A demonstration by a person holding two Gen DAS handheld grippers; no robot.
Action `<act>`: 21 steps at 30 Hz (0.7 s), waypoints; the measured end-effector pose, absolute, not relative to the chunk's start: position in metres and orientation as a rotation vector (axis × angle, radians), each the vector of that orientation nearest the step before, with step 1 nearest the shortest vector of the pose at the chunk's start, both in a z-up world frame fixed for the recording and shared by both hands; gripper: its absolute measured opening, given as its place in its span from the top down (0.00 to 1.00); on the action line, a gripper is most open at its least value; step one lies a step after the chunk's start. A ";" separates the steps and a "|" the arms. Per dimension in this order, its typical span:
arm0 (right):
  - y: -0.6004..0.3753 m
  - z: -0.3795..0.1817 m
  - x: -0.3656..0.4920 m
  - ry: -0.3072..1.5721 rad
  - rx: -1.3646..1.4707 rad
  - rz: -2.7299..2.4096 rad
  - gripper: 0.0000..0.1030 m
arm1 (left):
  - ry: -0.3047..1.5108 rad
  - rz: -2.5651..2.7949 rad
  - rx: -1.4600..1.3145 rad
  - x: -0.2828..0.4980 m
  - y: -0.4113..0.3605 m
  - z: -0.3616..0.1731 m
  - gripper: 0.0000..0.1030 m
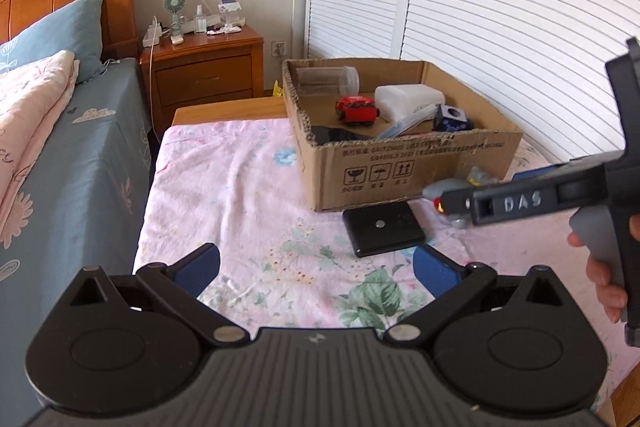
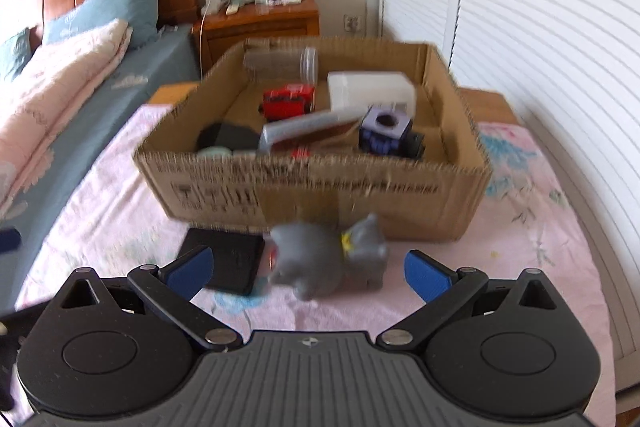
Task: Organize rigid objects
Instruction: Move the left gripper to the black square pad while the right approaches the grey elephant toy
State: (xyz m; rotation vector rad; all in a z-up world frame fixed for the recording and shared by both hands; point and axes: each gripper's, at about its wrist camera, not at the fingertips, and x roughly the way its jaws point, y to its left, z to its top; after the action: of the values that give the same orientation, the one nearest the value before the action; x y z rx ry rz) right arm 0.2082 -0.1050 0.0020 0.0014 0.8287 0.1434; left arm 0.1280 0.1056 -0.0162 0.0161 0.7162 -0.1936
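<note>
Pink floral cloth [image 1: 248, 195] covers the low table I'm working over, with a bed alongside and louvered doors behind. On it sits an open cardboard box [image 1: 400, 167] holding a red toy car [image 1: 357, 110], a white plastic container [image 1: 408, 101], a clear jar [image 1: 328, 79] lying on its side and a dark blue cube [image 1: 452, 118].

My left gripper [image 1: 316, 269] has its blue pads spread wide, holding nothing and touching nothing; it hangs above bare cloth, with a flat black case [image 1: 382, 233] lying ahead of it, just in front of the box.

My right gripper [image 2: 308, 269] is also spread wide. A grey toy animal [image 2: 320, 259] stands on the cloth between its fingers, just in front of the box wall and beside the black case. The right wrist view is blurred, so I cannot tell whether either pad touches the toy; both appear apart from it.
</note>
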 end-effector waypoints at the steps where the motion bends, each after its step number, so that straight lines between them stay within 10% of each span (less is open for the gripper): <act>1: -0.104 -0.002 0.210 0.835 -0.007 0.138 0.00 | 0.718 -0.193 0.016 0.128 0.106 -0.018 0.01; 21: -0.137 -0.033 0.238 0.896 0.051 0.012 0.00 | 0.764 -0.177 0.047 0.141 0.093 -0.030 0.01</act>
State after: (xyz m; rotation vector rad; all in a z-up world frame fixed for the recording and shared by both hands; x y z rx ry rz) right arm 0.2380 -0.1369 -0.0328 0.0506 0.8955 0.0123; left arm 0.1408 0.0932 -0.0297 0.0469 0.7637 -0.1770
